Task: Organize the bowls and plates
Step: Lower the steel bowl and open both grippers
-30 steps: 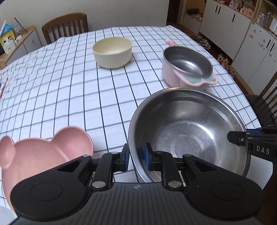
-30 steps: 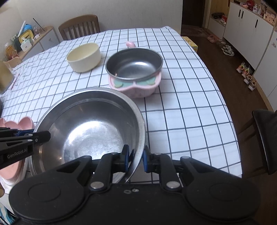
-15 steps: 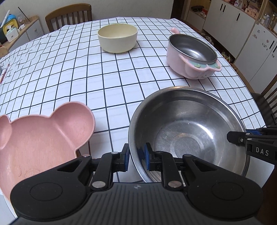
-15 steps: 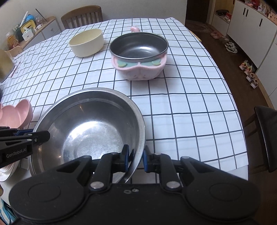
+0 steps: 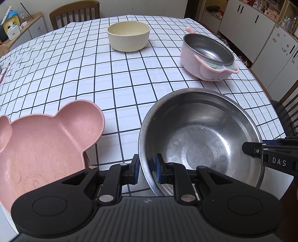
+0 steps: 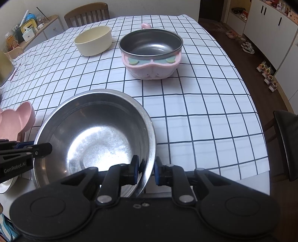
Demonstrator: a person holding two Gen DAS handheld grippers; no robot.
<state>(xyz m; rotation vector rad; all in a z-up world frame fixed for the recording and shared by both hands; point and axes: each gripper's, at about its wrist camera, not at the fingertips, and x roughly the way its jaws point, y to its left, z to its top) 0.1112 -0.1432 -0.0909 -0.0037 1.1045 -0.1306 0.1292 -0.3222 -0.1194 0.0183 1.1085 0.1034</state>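
A large steel bowl hangs over the near edge of the checked table, held from both sides. My left gripper is shut on its left rim, one pad inside and one outside. On the opposite rim my right gripper is shut the same way. A pink bear-shaped plate lies just left of the bowl. Farther back stand a cream bowl and a pink pot with a steel liner.
A wooden chair stands at the far end and a dark chair at the right side. A sideboard with small items is far left, white cabinets far right. A white plate's rim shows under the left gripper.
Both grippers have drawn the steel bowl a little toward the near table edge, away from the pink pot. More of the pink bear plate shows beside it. Both grips are unchanged.
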